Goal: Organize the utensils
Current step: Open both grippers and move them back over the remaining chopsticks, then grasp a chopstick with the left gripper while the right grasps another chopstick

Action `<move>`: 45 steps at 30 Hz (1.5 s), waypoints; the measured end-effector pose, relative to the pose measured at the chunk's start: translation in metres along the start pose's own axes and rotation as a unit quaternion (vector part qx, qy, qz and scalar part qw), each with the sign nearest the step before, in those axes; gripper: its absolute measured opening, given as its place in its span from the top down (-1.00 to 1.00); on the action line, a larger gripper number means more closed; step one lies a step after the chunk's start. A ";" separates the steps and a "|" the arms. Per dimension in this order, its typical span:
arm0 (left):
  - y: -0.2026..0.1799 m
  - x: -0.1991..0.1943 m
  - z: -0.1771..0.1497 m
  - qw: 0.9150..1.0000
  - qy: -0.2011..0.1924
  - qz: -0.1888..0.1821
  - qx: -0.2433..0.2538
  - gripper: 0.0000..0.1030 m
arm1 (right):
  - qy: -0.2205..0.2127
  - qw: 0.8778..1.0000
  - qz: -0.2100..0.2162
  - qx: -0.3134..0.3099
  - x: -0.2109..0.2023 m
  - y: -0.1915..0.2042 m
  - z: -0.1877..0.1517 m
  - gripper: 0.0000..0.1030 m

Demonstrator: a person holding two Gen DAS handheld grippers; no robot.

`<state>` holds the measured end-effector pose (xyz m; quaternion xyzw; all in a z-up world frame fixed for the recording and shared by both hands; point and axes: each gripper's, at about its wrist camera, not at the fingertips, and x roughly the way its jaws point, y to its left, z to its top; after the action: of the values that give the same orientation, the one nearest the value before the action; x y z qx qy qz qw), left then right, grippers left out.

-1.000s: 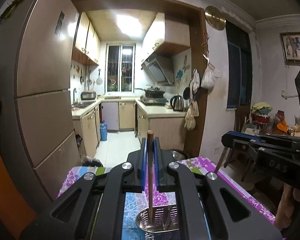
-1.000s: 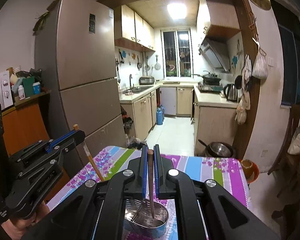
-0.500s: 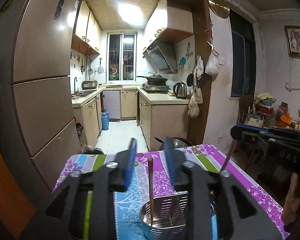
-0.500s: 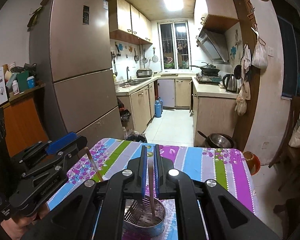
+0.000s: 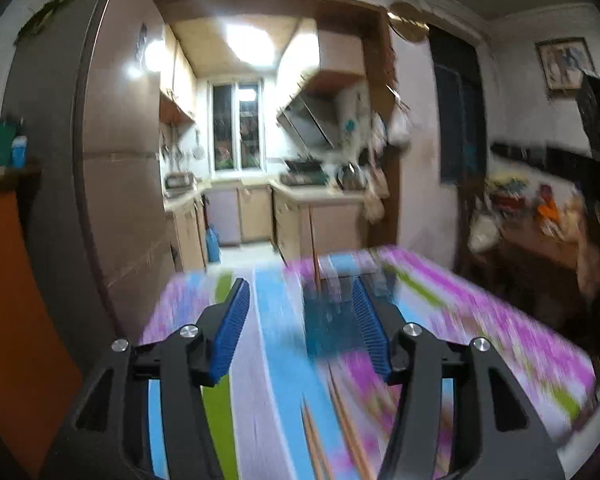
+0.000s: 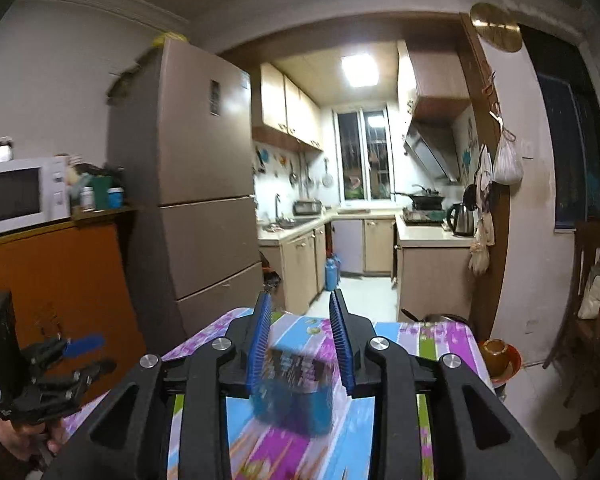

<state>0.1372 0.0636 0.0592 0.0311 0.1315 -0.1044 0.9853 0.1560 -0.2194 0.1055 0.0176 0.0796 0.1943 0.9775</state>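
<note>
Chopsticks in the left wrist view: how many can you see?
3. An upright chopstick stands in the utensil holder; one loose chopstick and another lie on the tablecloth nearer the camera. Blur may hide more.

A tall brown fridge stands at nine o'clock of the kitchen doorway, with a white microwave on an orange cabinet farther toward nine. A kettle sits on the counter at three o'clock, a blue gas bottle on the floor below the lit window. A striped floral tablecloth fills six o'clock.
</note>
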 end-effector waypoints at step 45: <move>-0.040 -0.010 -0.190 0.992 0.123 0.006 -0.037 0.77 | 0.151 0.987 0.002 0.063 -0.081 0.052 -0.253 0.38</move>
<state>0.0712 0.0436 -0.1230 0.0079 0.2555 -0.0893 0.9626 0.0218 -0.2012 -0.1286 0.0501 0.2379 0.1912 0.9510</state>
